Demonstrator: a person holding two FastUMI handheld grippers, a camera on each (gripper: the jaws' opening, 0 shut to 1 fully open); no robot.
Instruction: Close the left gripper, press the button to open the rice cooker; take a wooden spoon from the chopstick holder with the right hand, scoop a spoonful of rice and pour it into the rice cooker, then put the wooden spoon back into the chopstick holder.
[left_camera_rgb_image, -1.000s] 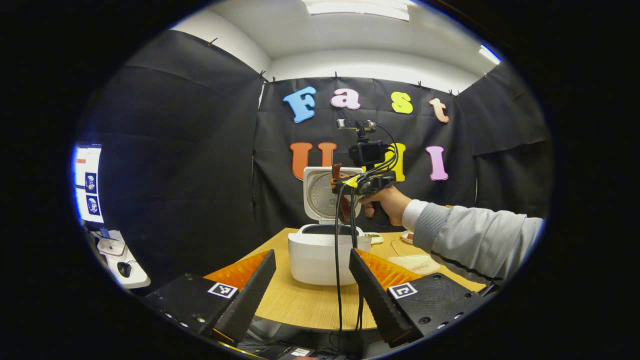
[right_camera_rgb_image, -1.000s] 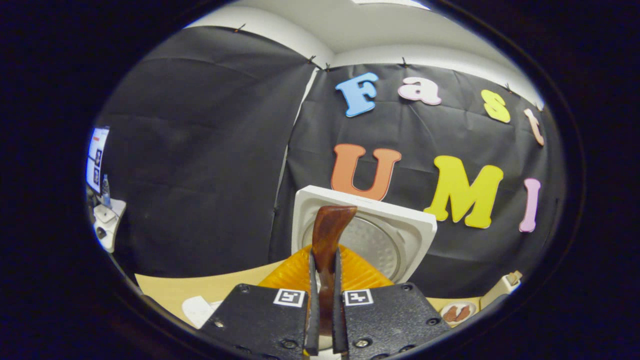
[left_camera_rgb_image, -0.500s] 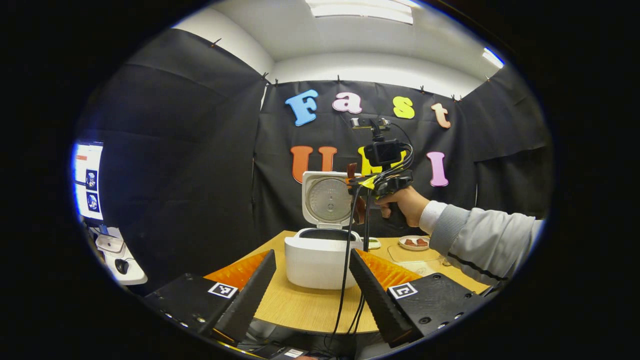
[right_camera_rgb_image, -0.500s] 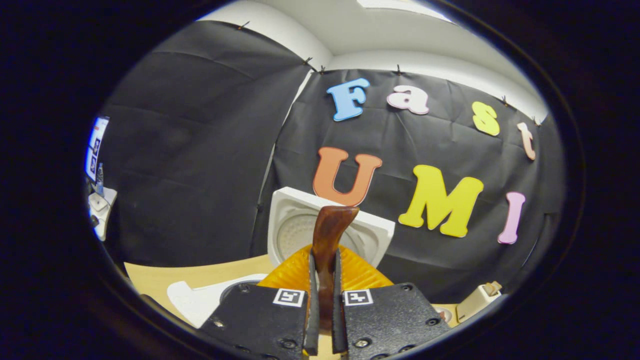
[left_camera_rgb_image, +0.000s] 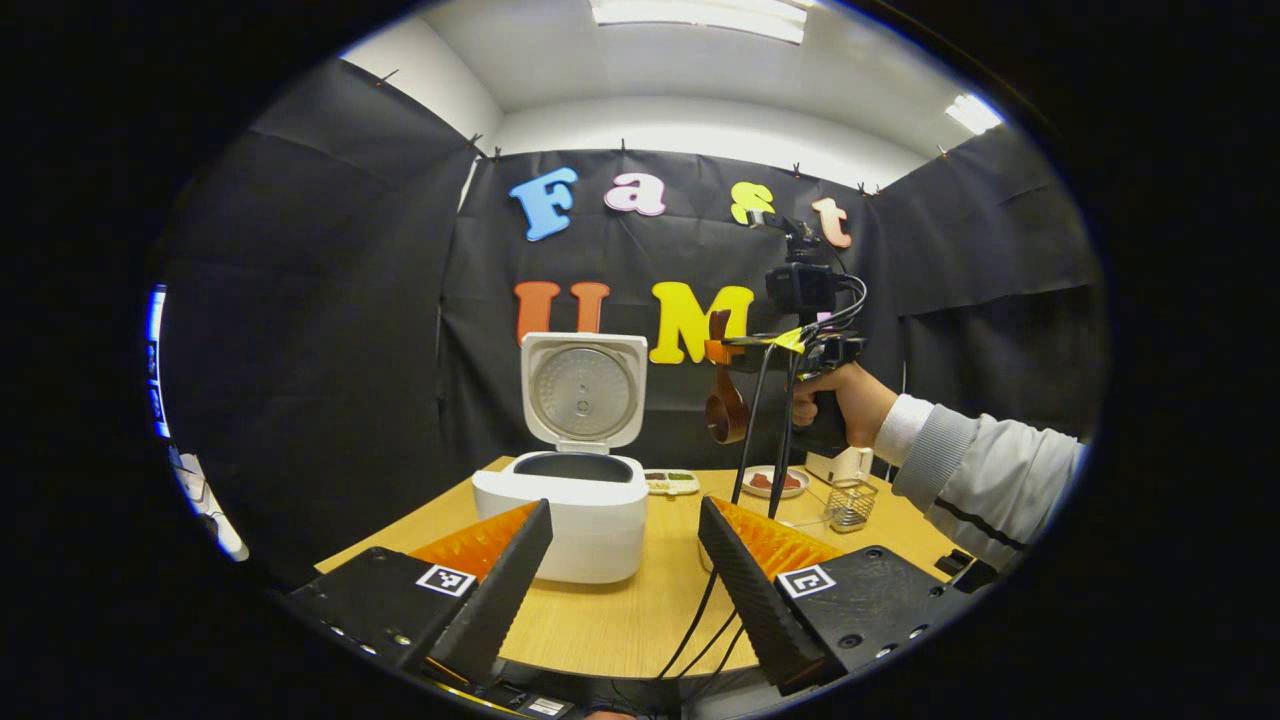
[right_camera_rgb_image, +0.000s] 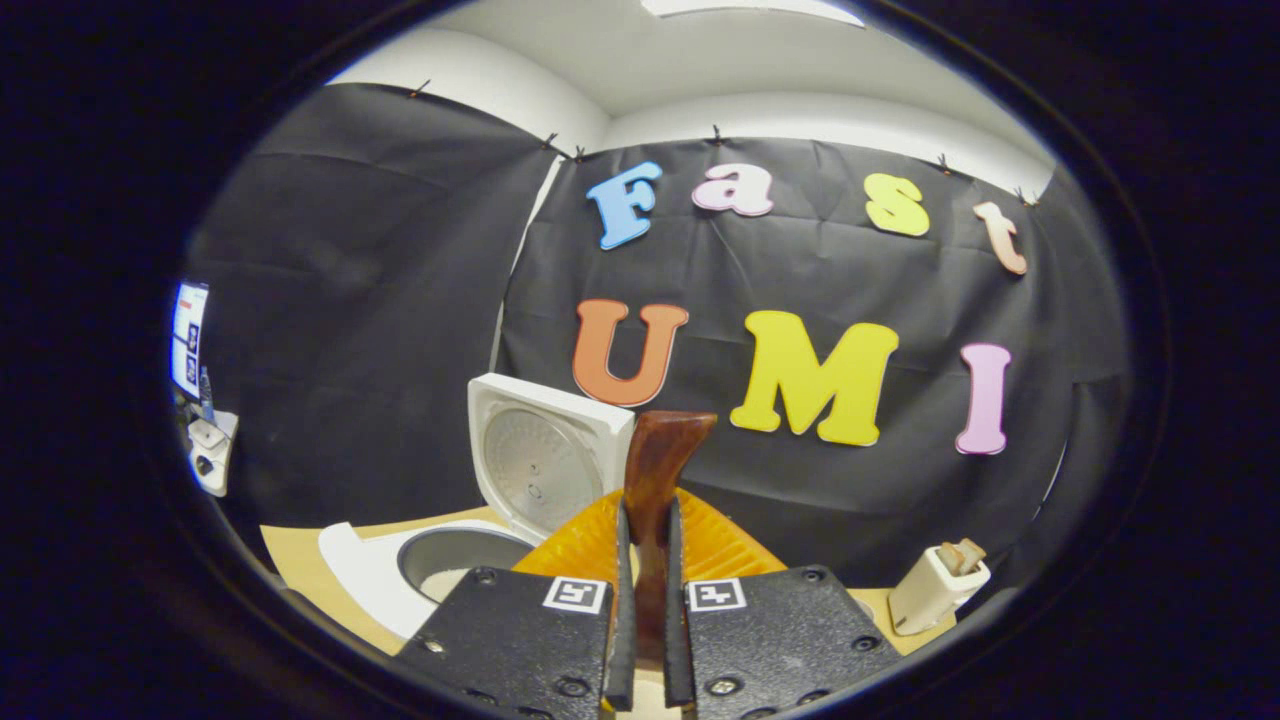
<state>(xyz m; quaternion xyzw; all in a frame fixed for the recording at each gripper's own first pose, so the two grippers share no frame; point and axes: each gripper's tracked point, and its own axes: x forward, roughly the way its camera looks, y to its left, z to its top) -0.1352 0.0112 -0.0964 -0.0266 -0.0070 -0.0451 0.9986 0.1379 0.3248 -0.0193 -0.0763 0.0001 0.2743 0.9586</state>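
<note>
Right gripper (right_camera_rgb_image: 640, 640) jaws clamped on spoon (right_camera_rgb_image: 655, 470); left gripper (left_camera_rgb_image: 625, 560) jaws wide apart, empty. Risk — spoon misses holder (left_camera_rgb_image: 848, 503), lower right, and tips it over.

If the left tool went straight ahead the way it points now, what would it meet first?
Most likely the rice cooker. The open left tool points across the table at the cooker's white body, which sits just left of its centre line with the lid up. Depth is unclear, so a near miss on the right is possible.
</note>
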